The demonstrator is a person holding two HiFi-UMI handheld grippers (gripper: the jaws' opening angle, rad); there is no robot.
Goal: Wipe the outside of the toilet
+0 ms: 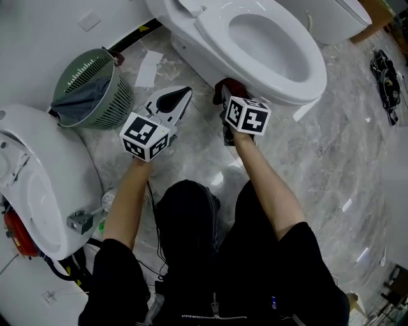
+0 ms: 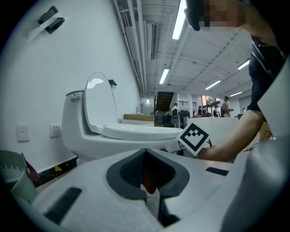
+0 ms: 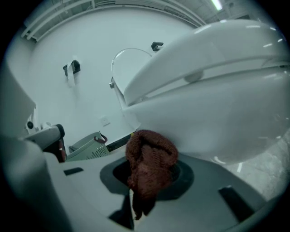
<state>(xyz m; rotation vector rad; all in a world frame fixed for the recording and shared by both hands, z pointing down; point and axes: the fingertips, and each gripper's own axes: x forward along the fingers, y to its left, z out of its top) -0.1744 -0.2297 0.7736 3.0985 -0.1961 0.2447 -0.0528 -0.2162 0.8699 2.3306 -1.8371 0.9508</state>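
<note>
The white toilet (image 1: 210, 32) stands at the top centre on the marble floor, lid up. My right gripper (image 1: 226, 97) is shut on a dark red cloth (image 1: 231, 85), and the cloth sits against the outside of the bowl just under the seat rim. In the right gripper view the cloth (image 3: 152, 156) bulges out of the gripper (image 3: 149, 181), with the bowl wall (image 3: 217, 113) right above it. My left gripper (image 1: 173, 100) hovers just left of the bowl, shut, holding nothing I can make out. The left gripper (image 2: 147, 174) faces the toilet (image 2: 90, 145) side-on.
A green waste basket (image 1: 89, 89) with a dark liner stands to the left, against the wall. A second toilet (image 1: 32, 184) fills the left edge, and another white fixture (image 1: 331, 19) is at top right. Black cables (image 1: 386, 76) lie at far right. A sheet of paper (image 1: 148, 69) lies beside the toilet base.
</note>
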